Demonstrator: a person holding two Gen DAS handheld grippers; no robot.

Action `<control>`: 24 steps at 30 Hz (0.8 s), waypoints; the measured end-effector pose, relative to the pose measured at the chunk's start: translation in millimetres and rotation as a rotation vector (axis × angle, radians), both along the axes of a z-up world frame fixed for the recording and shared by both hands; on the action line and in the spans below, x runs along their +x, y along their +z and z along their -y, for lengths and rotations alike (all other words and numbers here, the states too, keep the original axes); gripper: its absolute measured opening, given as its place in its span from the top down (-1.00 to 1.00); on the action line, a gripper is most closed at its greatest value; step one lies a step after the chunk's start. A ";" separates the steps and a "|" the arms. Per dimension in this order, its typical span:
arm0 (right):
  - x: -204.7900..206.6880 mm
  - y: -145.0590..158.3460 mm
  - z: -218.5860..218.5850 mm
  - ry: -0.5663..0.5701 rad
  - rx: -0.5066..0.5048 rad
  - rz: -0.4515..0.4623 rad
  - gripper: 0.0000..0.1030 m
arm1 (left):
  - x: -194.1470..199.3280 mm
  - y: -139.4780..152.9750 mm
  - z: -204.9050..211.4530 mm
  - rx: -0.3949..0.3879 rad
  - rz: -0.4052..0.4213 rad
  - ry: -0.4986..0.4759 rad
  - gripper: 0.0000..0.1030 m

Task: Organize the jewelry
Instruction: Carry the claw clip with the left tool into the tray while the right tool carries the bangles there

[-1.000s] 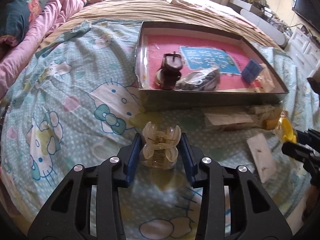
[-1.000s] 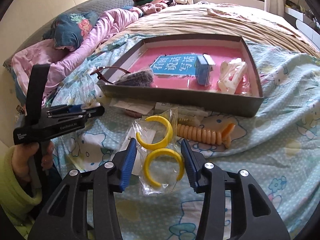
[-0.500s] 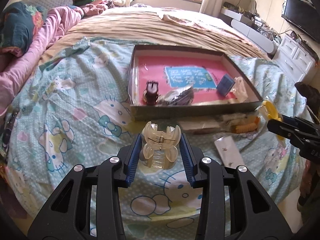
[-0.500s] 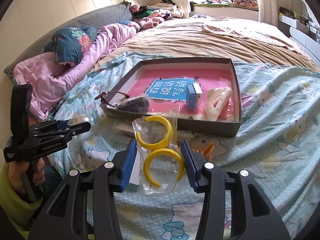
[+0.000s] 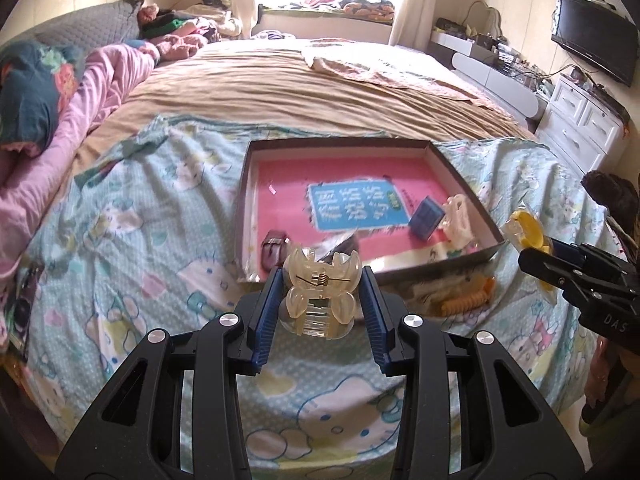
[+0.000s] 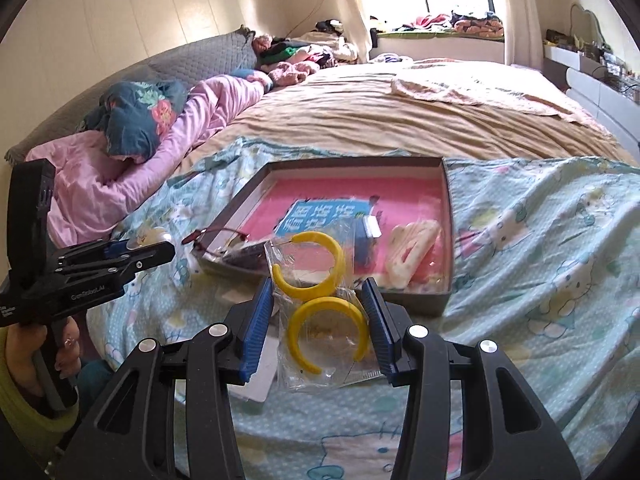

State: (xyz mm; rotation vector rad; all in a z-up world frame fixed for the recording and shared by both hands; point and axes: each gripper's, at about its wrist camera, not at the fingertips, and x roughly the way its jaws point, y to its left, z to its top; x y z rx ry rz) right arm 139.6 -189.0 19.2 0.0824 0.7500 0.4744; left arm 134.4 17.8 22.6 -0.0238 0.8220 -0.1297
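My left gripper (image 5: 322, 296) is shut on a clear plastic hair claw clip (image 5: 320, 300) and holds it above the bed, in front of the shallow box (image 5: 248, 184) with a pink floor. My right gripper (image 6: 320, 316) is shut on a clear bag of yellow hoop earrings (image 6: 320, 304), held up in front of the same box (image 6: 448, 216). In the box lie a dark red clip (image 5: 274, 252), a blue box (image 5: 428, 216) and a cream claw clip (image 5: 458, 220). The right gripper also shows at the right edge of the left wrist view (image 5: 532, 258).
An orange spiral hair tie (image 5: 466, 300) and white cards (image 6: 260, 368) lie on the Hello Kitty sheet (image 5: 120, 240) in front of the box. Red glasses (image 6: 224, 236) rest at the box's left corner. Pink bedding (image 6: 120, 168) lies left. A white dresser (image 5: 580, 128) stands right.
Both grippers rose and pulled back from the bed with their loads. The box and the items on the sheet now look farther away and lower in both views.
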 end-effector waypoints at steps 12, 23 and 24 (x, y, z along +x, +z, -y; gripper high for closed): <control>15.7 17.0 24.9 -0.071 -0.008 0.085 0.15 | 23.7 15.6 23.6 0.020 0.034 -0.035 0.40; 36.5 26.1 39.9 -0.116 -0.008 0.124 0.15 | 44.5 12.0 41.7 0.034 0.025 -0.059 0.40; 38.2 26.5 40.5 -0.118 -0.009 0.125 0.15 | 46.2 11.4 42.2 0.034 0.024 -0.060 0.40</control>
